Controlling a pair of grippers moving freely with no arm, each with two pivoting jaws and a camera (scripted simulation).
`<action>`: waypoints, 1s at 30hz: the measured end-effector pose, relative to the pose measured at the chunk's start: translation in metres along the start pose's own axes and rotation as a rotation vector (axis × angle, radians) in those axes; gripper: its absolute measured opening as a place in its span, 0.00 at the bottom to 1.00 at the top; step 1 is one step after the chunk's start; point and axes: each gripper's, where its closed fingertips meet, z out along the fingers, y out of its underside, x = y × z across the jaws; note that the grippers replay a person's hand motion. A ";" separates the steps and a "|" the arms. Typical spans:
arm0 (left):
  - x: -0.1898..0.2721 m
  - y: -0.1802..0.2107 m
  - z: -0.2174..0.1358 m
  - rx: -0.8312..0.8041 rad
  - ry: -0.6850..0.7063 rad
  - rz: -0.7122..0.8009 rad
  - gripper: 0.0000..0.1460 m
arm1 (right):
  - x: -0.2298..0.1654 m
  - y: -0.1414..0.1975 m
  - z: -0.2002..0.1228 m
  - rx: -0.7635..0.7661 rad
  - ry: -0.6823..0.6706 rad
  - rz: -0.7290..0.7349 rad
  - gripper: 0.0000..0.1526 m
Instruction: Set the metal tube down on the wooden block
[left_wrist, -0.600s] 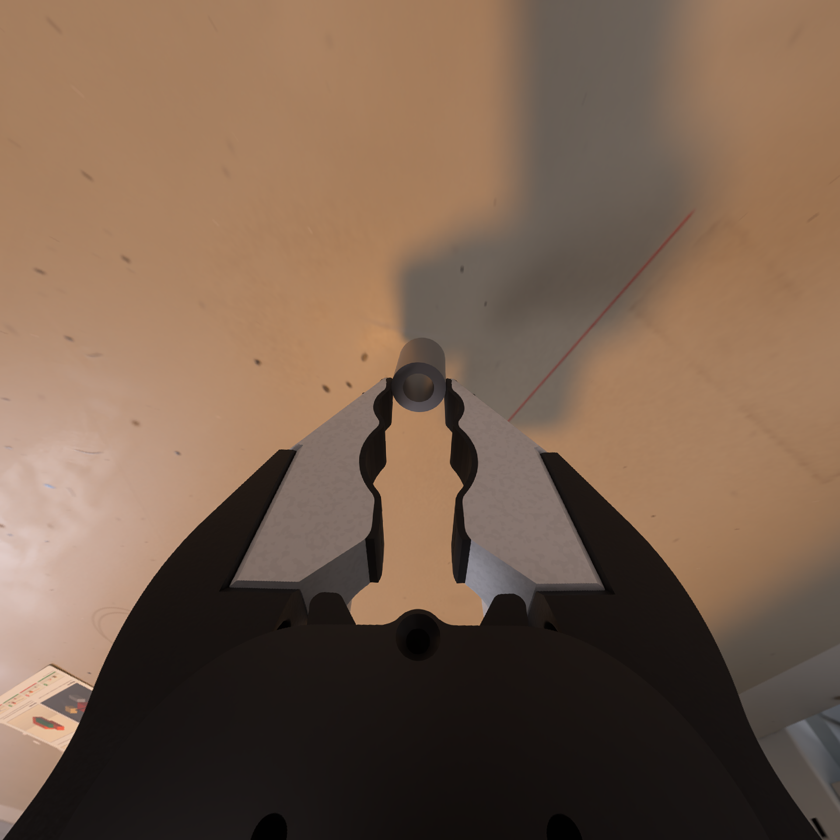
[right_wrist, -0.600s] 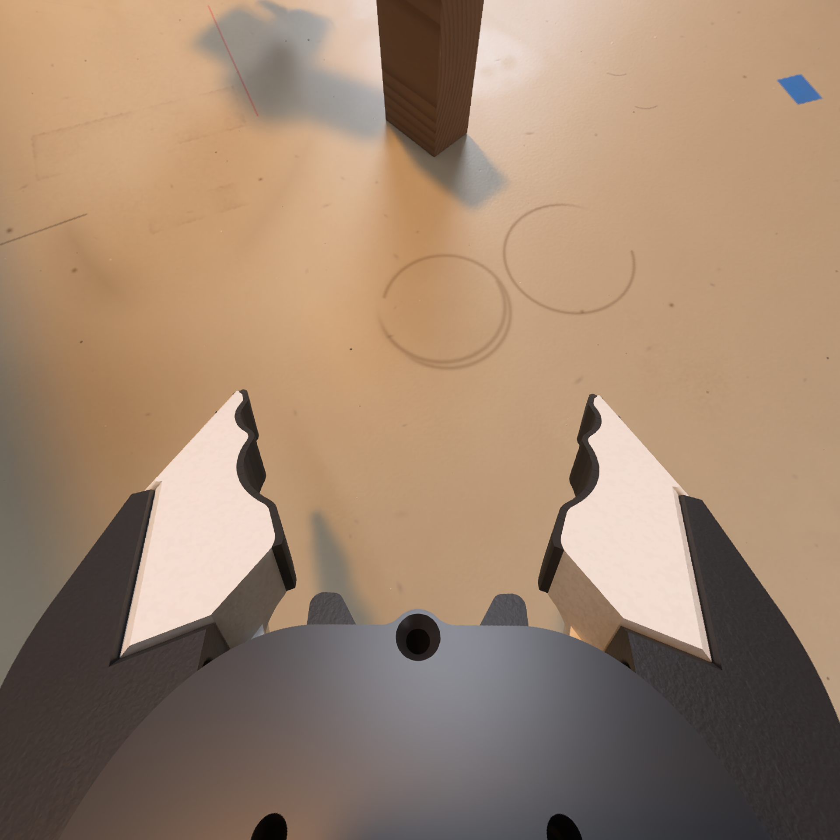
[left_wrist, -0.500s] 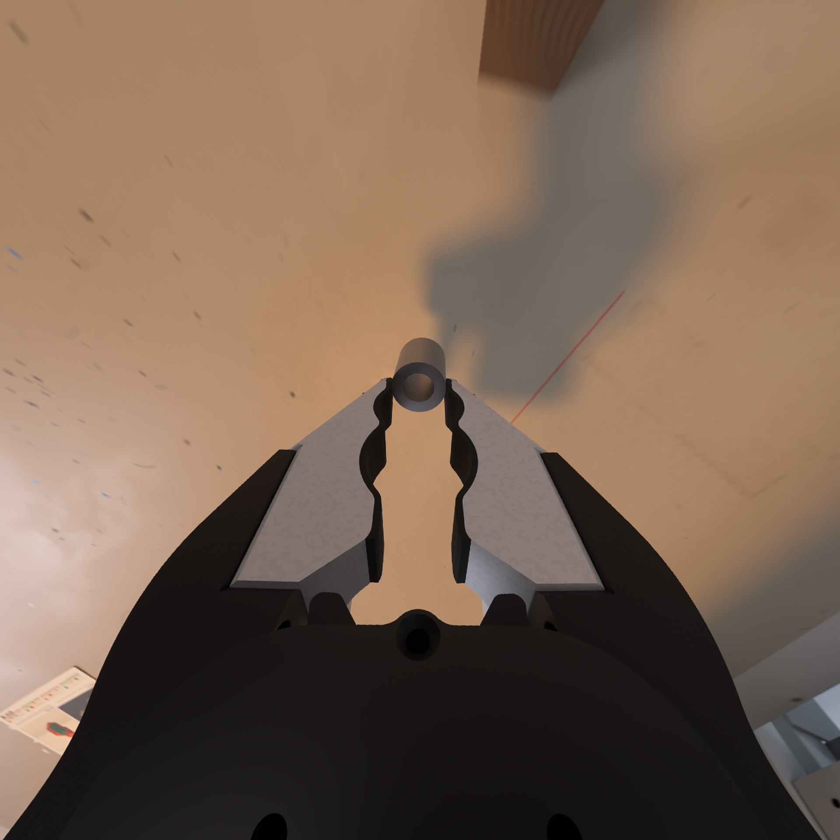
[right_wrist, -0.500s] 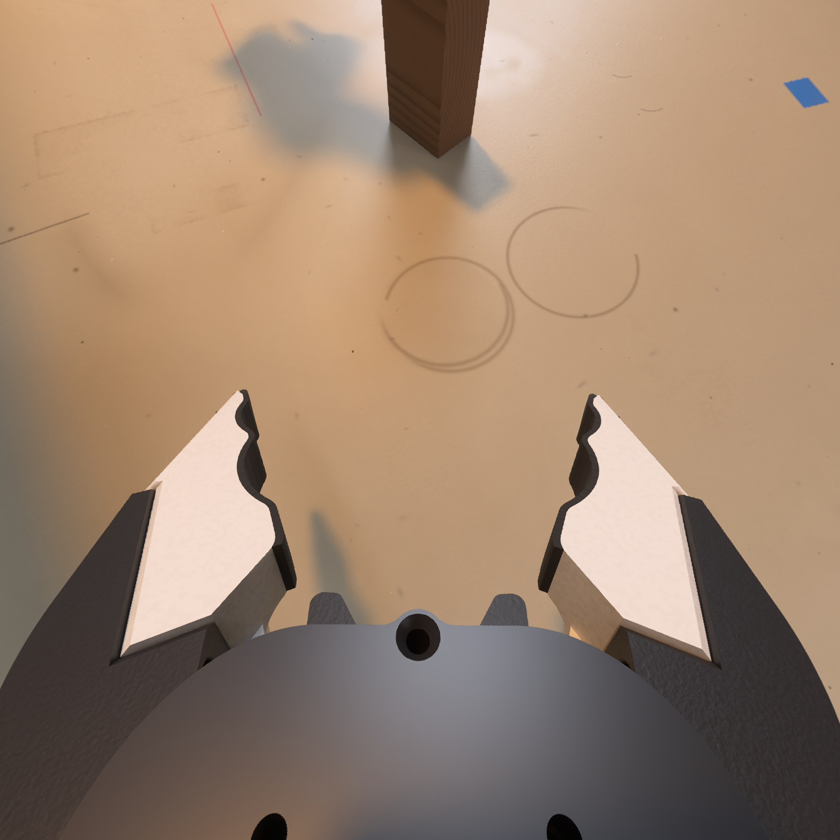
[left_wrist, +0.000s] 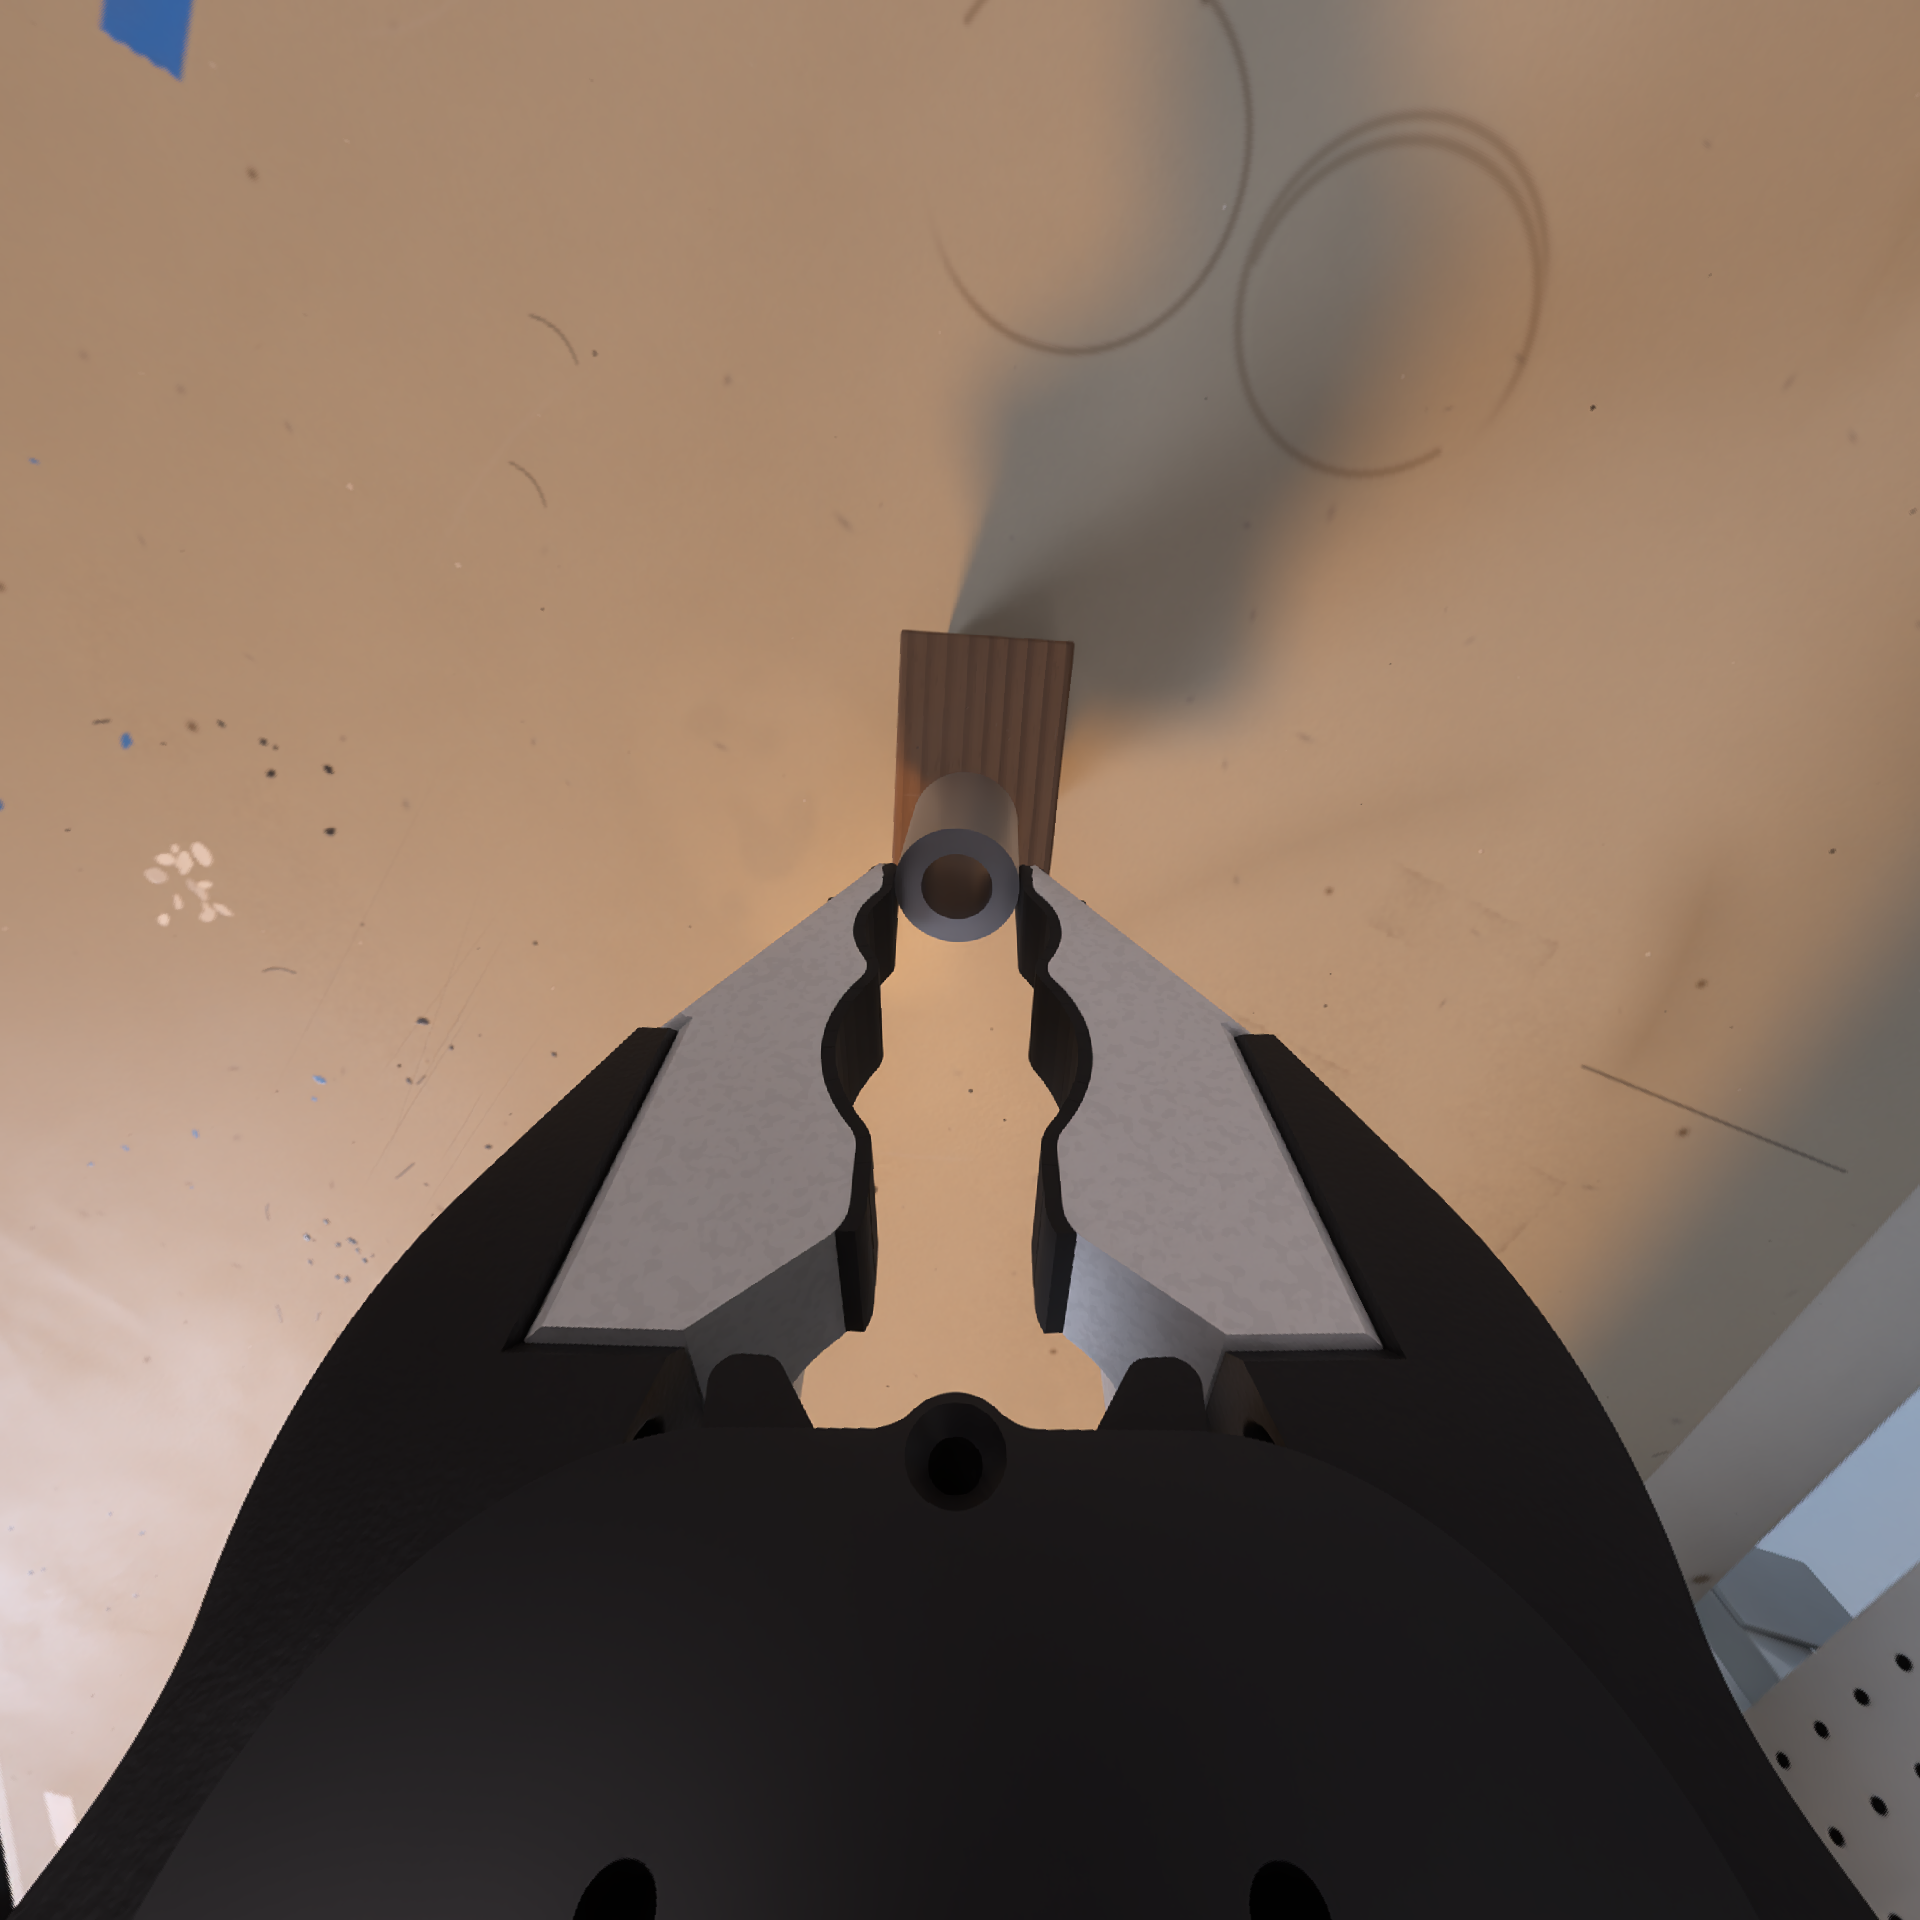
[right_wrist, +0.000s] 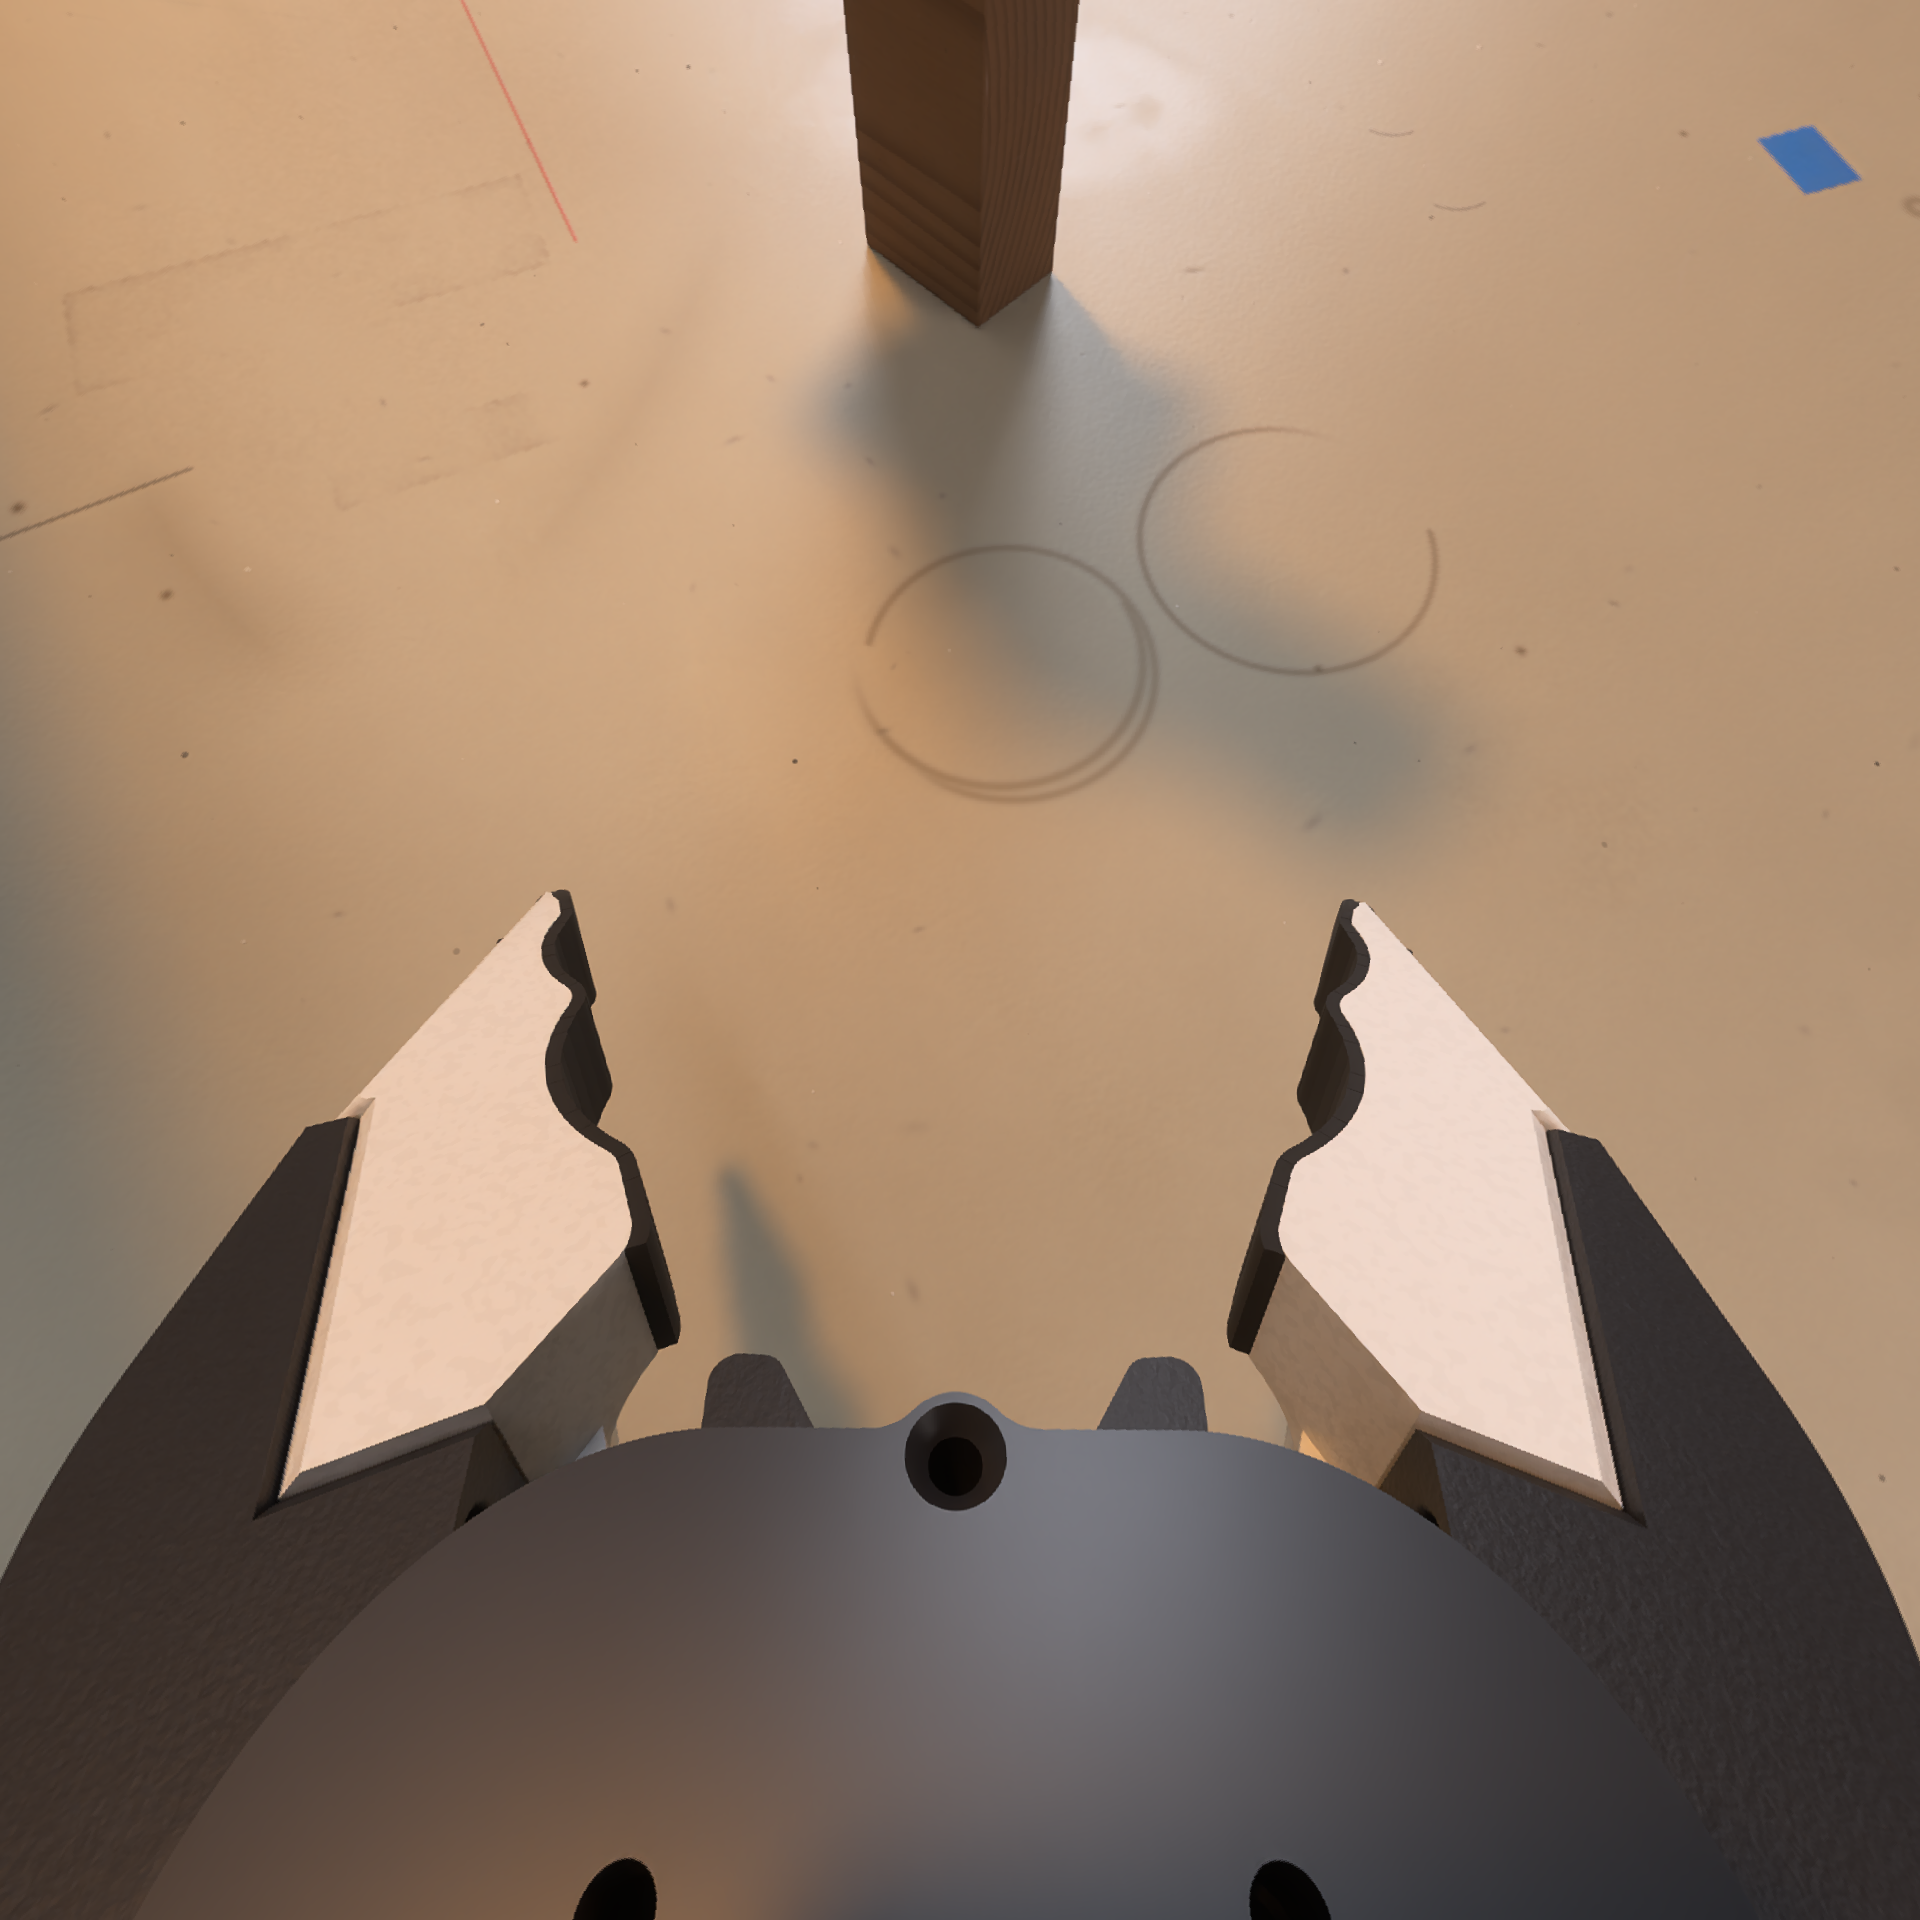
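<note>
Grey metal tube (left_wrist: 957, 871), hollow, open end facing the camera, pinched at the fingertips. Brown wooden block (left_wrist: 983, 717) stands upright on the tan table directly behind it

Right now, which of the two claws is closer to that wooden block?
Left. The left gripper, shut on the metal tube, hangs right above the wooden block. The right gripper is open and empty, well back from the block across the table.

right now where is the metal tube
In the left wrist view, the metal tube is pinched at the left gripper fingertips, centre frame, with the wooden block right behind it.
</note>
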 end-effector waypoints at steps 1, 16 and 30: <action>0.001 -0.001 0.003 -0.005 0.008 0.000 0.15 | 0.001 0.001 -0.001 0.000 0.002 0.003 0.90; 0.002 -0.004 0.023 -0.065 0.033 0.026 0.15 | 0.003 0.008 -0.001 0.000 -0.001 0.018 0.90; -0.004 -0.004 0.015 -0.038 -0.012 0.021 0.27 | 0.006 0.007 0.000 0.004 0.007 0.023 0.90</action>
